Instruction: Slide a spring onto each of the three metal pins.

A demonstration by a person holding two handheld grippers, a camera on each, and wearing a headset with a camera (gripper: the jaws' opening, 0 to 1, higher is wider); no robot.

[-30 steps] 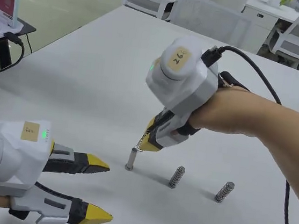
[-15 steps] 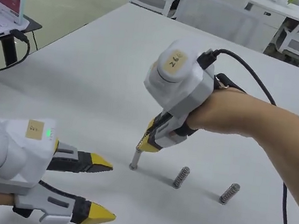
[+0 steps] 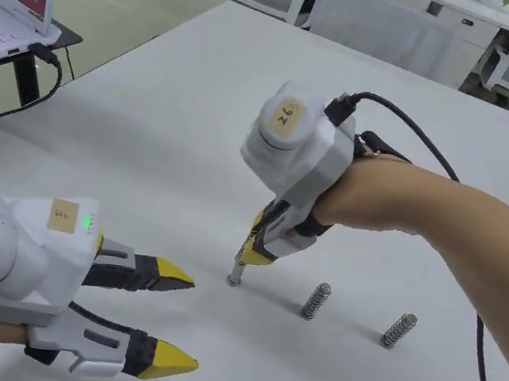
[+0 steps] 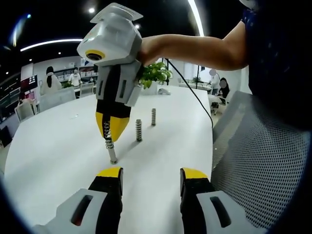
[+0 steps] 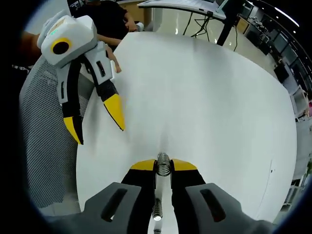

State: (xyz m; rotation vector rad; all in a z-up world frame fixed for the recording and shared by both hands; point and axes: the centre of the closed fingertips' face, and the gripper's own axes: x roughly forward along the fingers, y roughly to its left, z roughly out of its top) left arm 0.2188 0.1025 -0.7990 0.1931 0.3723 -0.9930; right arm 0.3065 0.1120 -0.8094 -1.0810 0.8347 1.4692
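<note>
The right tongs (image 3: pixel 252 253) were clamped on a spring (image 5: pixel 164 163), held upright directly over the bare pin (image 3: pixel 235 276), with the spring's lower end at the pin's top. The left tongs (image 3: pixel 180 320) stood apart and empty, low over the white worktop (image 3: pixel 150 142), near the pin. Beside the right tongs stood the near sprung pin (image 3: pixel 315 300), and past it the far sprung pin (image 3: pixel 399 329).

Bright, even overhead light lit the white counter (image 3: pixel 152 124) in the head view, leaving only soft, faint shadows at lower centre. Ceiling light strips (image 4: pixel 195 19) glared at the top of the left gripper view. Both gripper views bowed strongly toward their edges, and the spring (image 5: pixel 164 165) at bottom centre of the right gripper view looked slightly soft.
</note>
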